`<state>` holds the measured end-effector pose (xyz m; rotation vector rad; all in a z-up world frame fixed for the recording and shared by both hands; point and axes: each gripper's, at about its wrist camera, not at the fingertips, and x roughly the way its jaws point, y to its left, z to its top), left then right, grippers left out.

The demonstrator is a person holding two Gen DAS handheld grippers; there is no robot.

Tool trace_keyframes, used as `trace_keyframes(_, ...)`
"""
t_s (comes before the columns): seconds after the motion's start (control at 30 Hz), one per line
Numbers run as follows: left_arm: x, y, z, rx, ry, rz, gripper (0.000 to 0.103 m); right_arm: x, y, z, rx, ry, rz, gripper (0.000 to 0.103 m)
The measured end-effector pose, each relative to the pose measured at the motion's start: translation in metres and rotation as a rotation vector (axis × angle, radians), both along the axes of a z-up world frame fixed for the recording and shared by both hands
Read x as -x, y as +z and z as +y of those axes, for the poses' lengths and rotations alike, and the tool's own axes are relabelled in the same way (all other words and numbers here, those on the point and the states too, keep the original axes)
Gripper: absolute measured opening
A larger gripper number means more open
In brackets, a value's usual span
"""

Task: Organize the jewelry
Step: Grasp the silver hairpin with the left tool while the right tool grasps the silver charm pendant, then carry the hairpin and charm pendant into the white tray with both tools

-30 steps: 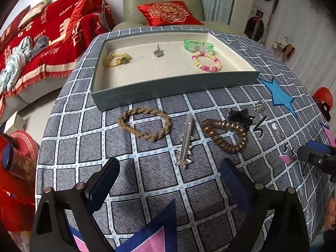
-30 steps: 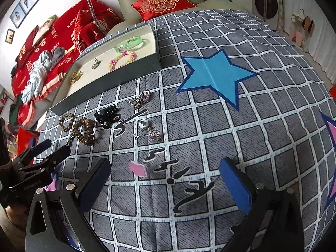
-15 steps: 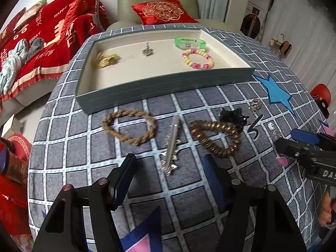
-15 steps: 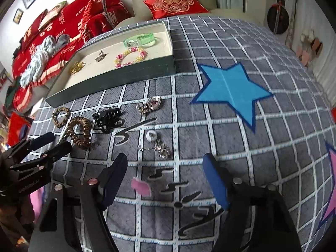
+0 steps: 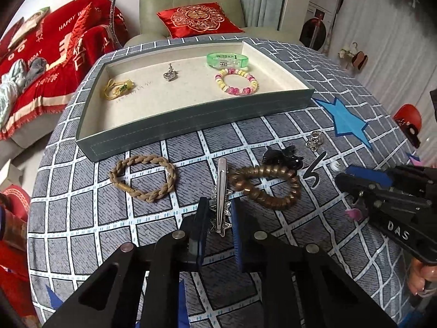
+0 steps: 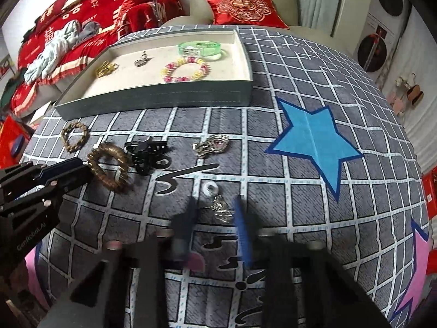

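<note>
My left gripper (image 5: 220,213) has its two fingers close on either side of a silver star hair clip (image 5: 221,191) that lies on the tablecloth. My right gripper (image 6: 217,213) is narrowed around a small silver charm with a white ring (image 6: 218,205); its fingers are blurred. A grey tray (image 5: 191,117) at the back holds a green bangle (image 5: 228,59), a pink and yellow bead bracelet (image 5: 236,80), a silver pendant (image 5: 170,73) and a gold piece (image 5: 117,88). A braided tan bracelet (image 5: 143,179), a bronze coil bracelet (image 5: 269,188) and a black claw clip (image 5: 282,157) lie loose.
A silver and pink pendant (image 6: 211,146) lies right of the black claw clip (image 6: 147,154). The round table has a grey checked cloth with a blue star (image 6: 314,136). An armchair with a red cushion (image 5: 198,19) stands behind the table, and a red-covered sofa (image 5: 41,54) at the left.
Both grippers have moved forward and down and narrowed. The left now flanks the silver hair clip; the right now flanks the silver charm.
</note>
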<state>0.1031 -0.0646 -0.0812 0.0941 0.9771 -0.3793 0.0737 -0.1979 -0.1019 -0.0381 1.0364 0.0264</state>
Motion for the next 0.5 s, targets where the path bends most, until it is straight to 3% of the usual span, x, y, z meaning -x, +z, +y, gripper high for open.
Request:
trace_keyframes(0.1,0.002,0.002,0.005,0.045,-0.002,0.018,0.027,0.003,0.001,-0.002,-0.012,-0.011,-0.006,0.013)
trace_keyframes(0.5,0.01,0.022,0.016,0.099,-0.006,-0.003,0.027,0.014,0.031,-0.017,-0.137,-0.034,-0.065,0.013)
